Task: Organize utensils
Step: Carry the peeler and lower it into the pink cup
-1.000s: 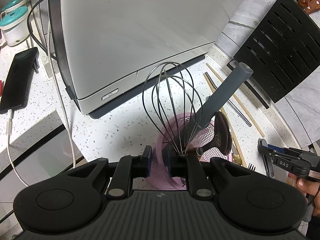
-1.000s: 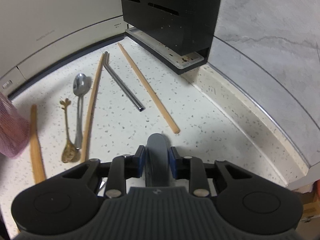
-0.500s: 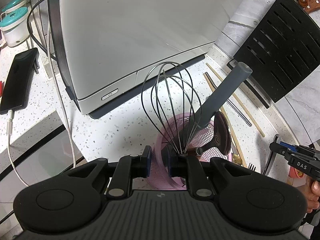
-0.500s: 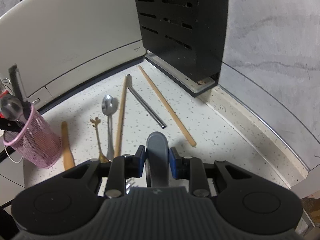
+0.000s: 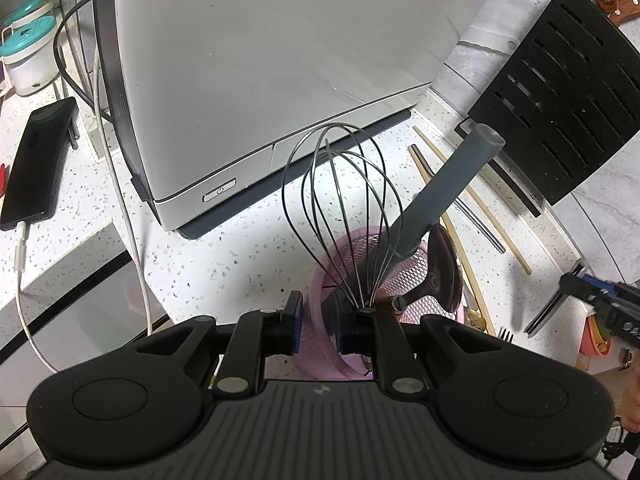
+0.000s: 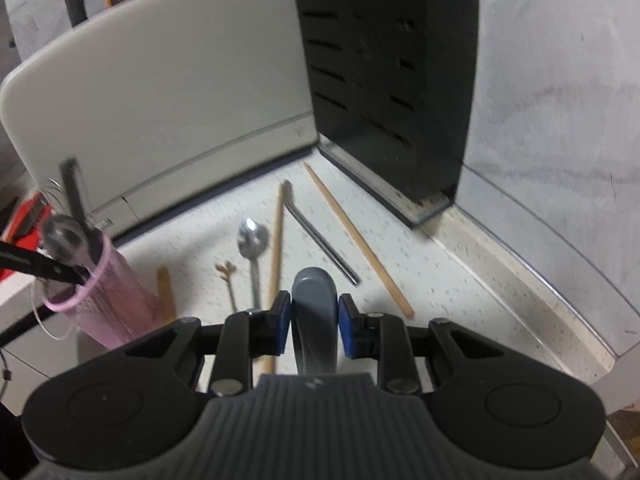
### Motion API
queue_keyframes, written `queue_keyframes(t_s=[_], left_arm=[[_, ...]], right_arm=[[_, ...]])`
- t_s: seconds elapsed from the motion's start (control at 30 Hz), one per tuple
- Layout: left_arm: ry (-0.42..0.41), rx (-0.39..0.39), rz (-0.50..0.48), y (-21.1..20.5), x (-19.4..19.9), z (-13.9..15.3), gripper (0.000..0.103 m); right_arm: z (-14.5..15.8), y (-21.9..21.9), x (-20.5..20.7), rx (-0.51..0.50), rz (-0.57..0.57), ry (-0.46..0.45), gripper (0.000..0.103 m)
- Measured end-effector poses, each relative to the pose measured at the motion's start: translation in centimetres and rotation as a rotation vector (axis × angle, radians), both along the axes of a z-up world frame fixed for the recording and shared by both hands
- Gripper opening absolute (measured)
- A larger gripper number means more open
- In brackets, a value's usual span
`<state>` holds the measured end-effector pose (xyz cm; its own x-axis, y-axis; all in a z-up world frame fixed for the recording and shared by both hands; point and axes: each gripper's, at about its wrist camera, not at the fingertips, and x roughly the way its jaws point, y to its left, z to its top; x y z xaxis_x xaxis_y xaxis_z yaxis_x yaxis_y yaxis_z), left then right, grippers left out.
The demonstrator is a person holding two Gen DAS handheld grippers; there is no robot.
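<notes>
A pink mesh utensil cup [image 5: 404, 272] holds a wire whisk [image 5: 340, 208], a grey-handled tool [image 5: 448, 184] and a dark spoon [image 5: 442, 276]. My left gripper [image 5: 318, 322] is shut on the cup's near rim. My right gripper [image 6: 314, 314] is shut on a grey-handled utensil [image 6: 314, 320] and holds it above the counter; it also shows at the right edge of the left wrist view [image 5: 600, 300]. The cup shows in the right wrist view [image 6: 108, 292] at the left. A silver spoon [image 6: 253, 248], a gold spoon [image 6: 228, 280], wooden chopsticks [image 6: 356, 236], a metal straw [image 6: 320, 240] and a wooden tool [image 6: 166, 294] lie on the counter.
A white appliance [image 5: 260, 60] stands behind the cup. A black slotted knife rack [image 6: 384, 80] stands in the corner by the grey wall. A phone [image 5: 38, 164] on a white cable [image 5: 124, 216] lies at the left. A fork [image 5: 505, 335] lies beside the cup.
My right gripper has risen and pulled back with the grey-handled utensil, so the pink cup has come into its view. The left gripper has stayed on the cup's rim.
</notes>
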<state>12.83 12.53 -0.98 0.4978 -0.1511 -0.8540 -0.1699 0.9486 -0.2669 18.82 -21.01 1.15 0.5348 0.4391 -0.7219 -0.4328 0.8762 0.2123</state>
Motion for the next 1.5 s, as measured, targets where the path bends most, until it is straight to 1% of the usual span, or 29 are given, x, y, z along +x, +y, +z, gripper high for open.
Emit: queue_keyframes(t_s=[0.23,0.57,0.7,0.87,1.07,1.17,1.27,1.5], left_arm=[[0.004,0.010,-0.005,-0.5,0.1,0.0,0.016],[0.011,0.016,0.002,-0.6,0.3,-0.2,0.016],[0.011,0.018,0.002,-0.6,0.3,-0.2,0.016],[0.010,0.010,-0.003,-0.5,0.3,-0.3,0.016],[0.009,0.002,-0.007,-0.3,0.3,-0.3,0.016],[0.008,-0.002,-0.008,-0.2,0.2,-0.3,0.016],[0.006,-0.006,-0.009,-0.2,0.2,-0.2,0.016],[0.005,-0.007,-0.009,-0.2,0.1,-0.2,0.016]], right_arm=[[3.5,2.1,-1.5,0.083,0.052,-0.073,0.023],[6.9,5.8,-3.1,0.183,0.135,-0.139,0.023],[7.4,7.2,-3.3,0.233,0.145,-0.149,0.023],[7.1,9.8,-4.0,0.254,0.175,-0.139,0.023],[6.4,11.2,-4.5,0.286,0.200,-0.146,0.023],[5.8,11.8,-4.5,0.268,0.232,-0.138,0.023],[5.1,12.4,-4.8,0.215,0.281,-0.142,0.023],[3.6,14.4,-6.6,0.012,0.409,-0.235,0.023]])
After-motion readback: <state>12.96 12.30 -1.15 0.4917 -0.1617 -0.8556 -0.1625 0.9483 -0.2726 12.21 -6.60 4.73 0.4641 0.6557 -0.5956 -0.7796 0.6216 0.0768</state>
